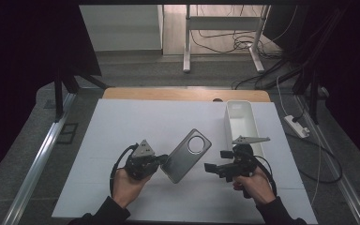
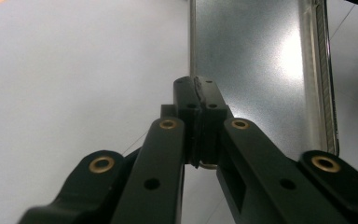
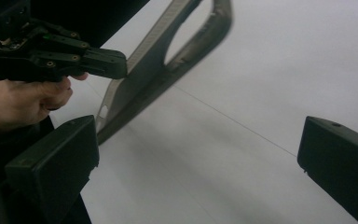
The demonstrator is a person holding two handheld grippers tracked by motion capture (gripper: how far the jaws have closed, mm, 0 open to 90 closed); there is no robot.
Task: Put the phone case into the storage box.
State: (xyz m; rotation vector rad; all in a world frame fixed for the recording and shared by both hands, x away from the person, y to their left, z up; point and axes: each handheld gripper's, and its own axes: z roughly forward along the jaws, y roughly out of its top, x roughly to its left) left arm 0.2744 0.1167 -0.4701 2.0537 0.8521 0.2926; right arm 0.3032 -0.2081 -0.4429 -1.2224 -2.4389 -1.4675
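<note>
**Phone case gripped at one edge by the left gripper**

Phone case [image 1: 186, 155], grey and glossy with a large round camera cutout near its far end, lies slanted over the middle of the white table [image 1: 122, 126]. Its near end sits by the left gripper [image 1: 161, 161], and the far end with the cutout points away toward the white bin [image 1: 241, 123]. In the left gripper view the two black jaws are pressed together on the thin edge of the case, so the left gripper is clenched on it; the inner face of the case stretches away beyond the jaw tips, with a clear ribbed side wall along its right. In the right gripper view the case appears tilted, its gripped edge raised off the table while the lower corner is close to the surface; whether that corner touches cannot be told.

The right gripper [image 1: 215, 161] is held just to the right of the case and apart from it. Its jaws stand wide, released, with bare table between them in the right gripper view. The person's left hand [image 1: 126, 183] and right hand [image 1: 255, 185] come in from the near edge of the table. The white bin stands upright along the right side of the table, beyond the right gripper.
</note>
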